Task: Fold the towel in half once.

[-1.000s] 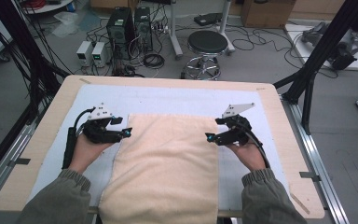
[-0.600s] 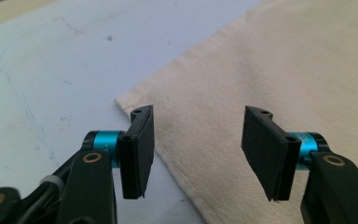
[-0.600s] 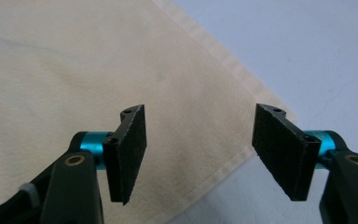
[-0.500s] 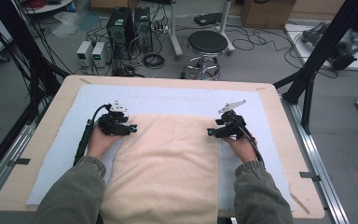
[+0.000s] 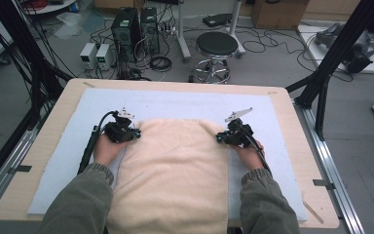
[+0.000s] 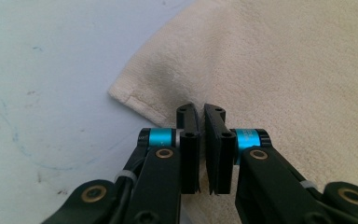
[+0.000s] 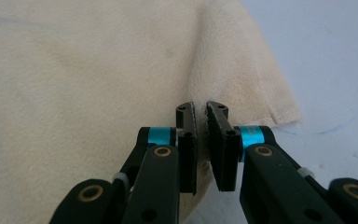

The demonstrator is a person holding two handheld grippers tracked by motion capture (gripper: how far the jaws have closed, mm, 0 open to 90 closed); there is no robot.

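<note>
While the cream towel (image 5: 173, 170) lies flat on the pale blue mat (image 5: 58, 161), both grippers sit at its far corners. Left gripper (image 6: 202, 122): jaws have just been closing and now pinch the towel's hem just beside the corner. Right gripper (image 7: 200, 122): jaws have likewise just closed, clenched on the towel's edge, where a ridge of cloth rises between them.

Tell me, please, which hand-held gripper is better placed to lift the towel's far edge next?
Neither clearly: the left hand-held gripper and right hand-held gripper are each closed on the towel beside a far corner, so probably both together.
</note>
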